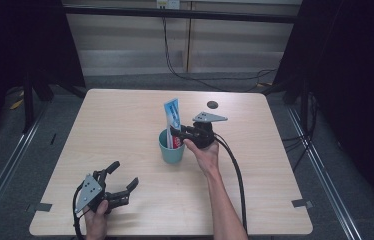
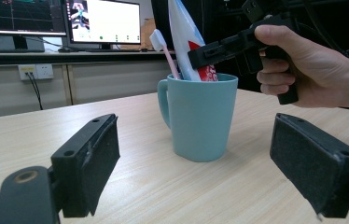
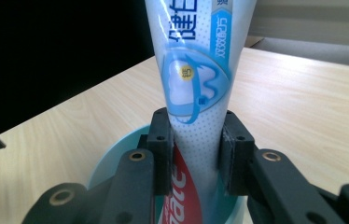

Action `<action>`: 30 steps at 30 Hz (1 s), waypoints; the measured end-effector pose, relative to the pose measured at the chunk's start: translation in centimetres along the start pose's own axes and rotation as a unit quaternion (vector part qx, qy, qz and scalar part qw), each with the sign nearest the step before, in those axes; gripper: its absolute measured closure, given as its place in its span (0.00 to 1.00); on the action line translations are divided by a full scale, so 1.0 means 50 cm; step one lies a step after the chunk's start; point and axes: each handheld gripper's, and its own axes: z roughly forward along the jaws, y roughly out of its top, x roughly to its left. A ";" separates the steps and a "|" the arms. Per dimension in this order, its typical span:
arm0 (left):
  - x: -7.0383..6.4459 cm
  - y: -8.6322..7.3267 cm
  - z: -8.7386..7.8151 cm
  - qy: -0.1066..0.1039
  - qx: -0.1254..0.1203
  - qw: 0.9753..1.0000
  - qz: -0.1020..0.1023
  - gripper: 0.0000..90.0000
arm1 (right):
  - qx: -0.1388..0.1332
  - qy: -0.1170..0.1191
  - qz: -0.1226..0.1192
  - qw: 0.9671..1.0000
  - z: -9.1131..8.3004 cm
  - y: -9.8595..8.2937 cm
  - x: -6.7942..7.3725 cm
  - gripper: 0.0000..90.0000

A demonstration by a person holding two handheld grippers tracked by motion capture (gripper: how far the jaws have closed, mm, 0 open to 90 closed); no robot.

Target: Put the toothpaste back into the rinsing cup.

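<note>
So the right gripper point(image 1: 182, 136) has its 2 jaws clamped on the toothpaste tube point(image 1: 173, 120), which stands upright in the teal mug point(image 1: 171, 148) near the middle of the table point(image 1: 125, 125), a bit toward the far edge. The right gripper view shows the pinch well: both pads squeeze the tube point(image 3: 196, 116) on its flat faces just above the mug's rim point(image 3: 112, 158), where the red print starts. A pink toothbrush point(image 2: 163, 51) shares the mug point(image 2: 198, 116), leaning on the handle side.

The left gripper point(image 1: 117, 185) sits near the table's near-left corner, well apart from the mug, jaws wide open and holding nothing.

Handling-wise, the tube looks light and squishy, a soft plastic skin that dents under pressure and is probably a bit slick. Gripping low on the fuller body seems smarter than the thin crimped top, which would just flop. Squeeze too hard and paste may push against the cap. The mug is likely light too, so it could tip or drag along if the tube catches the rim.
</note>
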 end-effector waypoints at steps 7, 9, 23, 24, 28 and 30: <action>0.000 0.000 0.000 0.000 0.000 1.000 0.000 0.17 | 0.002 -0.003 0.007 1.000 -0.008 -0.010 -0.004 0.77; 0.000 0.000 0.000 0.000 0.000 1.000 0.000 0.17 | 0.006 -0.003 0.002 1.000 -0.010 -0.008 -0.003 0.77; 0.000 0.000 0.000 0.001 0.000 1.000 0.001 0.17 | -0.003 -0.010 0.007 1.000 -0.019 -0.003 -0.009 0.58; 0.000 0.000 0.000 0.000 0.000 1.000 0.000 0.17 | -0.003 -0.008 0.006 1.000 -0.021 -0.003 -0.009 0.55; 0.000 0.000 0.000 0.000 0.000 1.000 0.000 0.17 | -0.008 -0.003 0.006 1.000 -0.025 -0.001 -0.005 0.46; 0.000 0.000 0.000 0.002 0.000 1.000 0.001 0.17 | -0.012 -0.008 0.007 1.000 -0.026 0.001 -0.002 0.39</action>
